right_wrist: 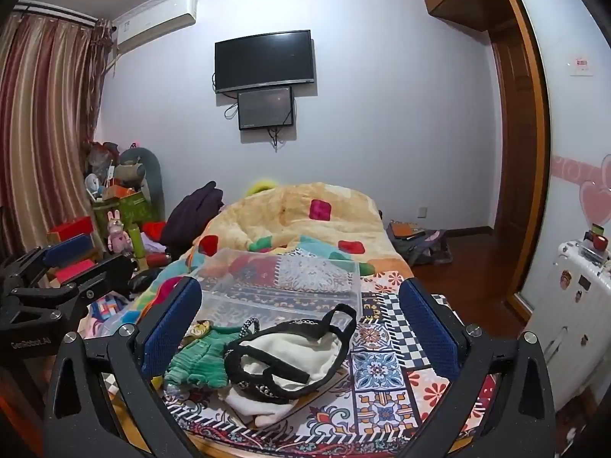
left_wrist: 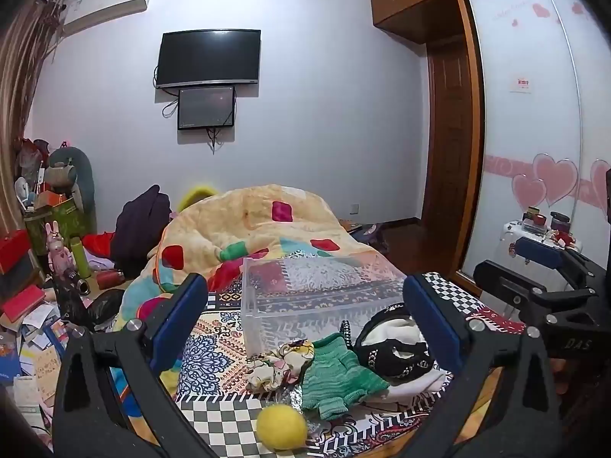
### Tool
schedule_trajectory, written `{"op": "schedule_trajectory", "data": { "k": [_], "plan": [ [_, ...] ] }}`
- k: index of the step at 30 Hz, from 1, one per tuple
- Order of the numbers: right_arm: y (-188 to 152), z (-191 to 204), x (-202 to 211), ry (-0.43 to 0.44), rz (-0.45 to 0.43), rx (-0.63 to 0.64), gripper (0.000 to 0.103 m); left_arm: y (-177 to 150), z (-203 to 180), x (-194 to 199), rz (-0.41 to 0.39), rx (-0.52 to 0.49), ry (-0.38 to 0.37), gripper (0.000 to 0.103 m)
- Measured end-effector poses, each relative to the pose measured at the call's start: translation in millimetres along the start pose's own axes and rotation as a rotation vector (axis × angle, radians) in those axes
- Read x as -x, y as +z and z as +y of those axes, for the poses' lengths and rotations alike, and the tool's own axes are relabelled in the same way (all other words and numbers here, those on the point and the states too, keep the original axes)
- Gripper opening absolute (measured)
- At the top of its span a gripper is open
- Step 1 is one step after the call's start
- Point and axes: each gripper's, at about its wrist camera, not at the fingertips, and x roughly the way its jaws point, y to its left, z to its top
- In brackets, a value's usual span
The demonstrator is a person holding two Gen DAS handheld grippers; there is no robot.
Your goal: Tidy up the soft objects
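A clear plastic bin (left_wrist: 305, 297) stands on the patterned bedspread (left_wrist: 214, 355); it also shows in the right wrist view (right_wrist: 282, 294). In front of it lie a floral cloth (left_wrist: 280, 362), a green knitted piece (left_wrist: 336, 378), a black-and-white garment (left_wrist: 397, 347) and a yellow ball (left_wrist: 280, 425). The green piece (right_wrist: 198, 358) and the black-and-white garment (right_wrist: 290, 355) show in the right wrist view. My left gripper (left_wrist: 305, 328) is open and empty above the pile. My right gripper (right_wrist: 301, 328) is open and empty over the garment. The right gripper also shows at the right edge of the left wrist view (left_wrist: 550, 271).
A crumpled quilt (left_wrist: 259, 229) covers the far half of the bed. Cluttered boxes, books and bottles (left_wrist: 46, 267) crowd the floor at left. A white suitcase (right_wrist: 573, 305) and wardrobe stand at right. The left gripper shows at the left edge of the right wrist view (right_wrist: 57, 267).
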Motion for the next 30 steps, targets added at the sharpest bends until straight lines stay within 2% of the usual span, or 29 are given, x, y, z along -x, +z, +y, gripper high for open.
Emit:
{"op": "schedule_trajectory", "data": {
  "k": [30],
  "plan": [
    [7.9,7.6,7.4,0.004,-0.005,-0.004,0.103,-0.9,-3.8,-0.1,-0.004,-0.015,0.007,0.103]
  ]
}}
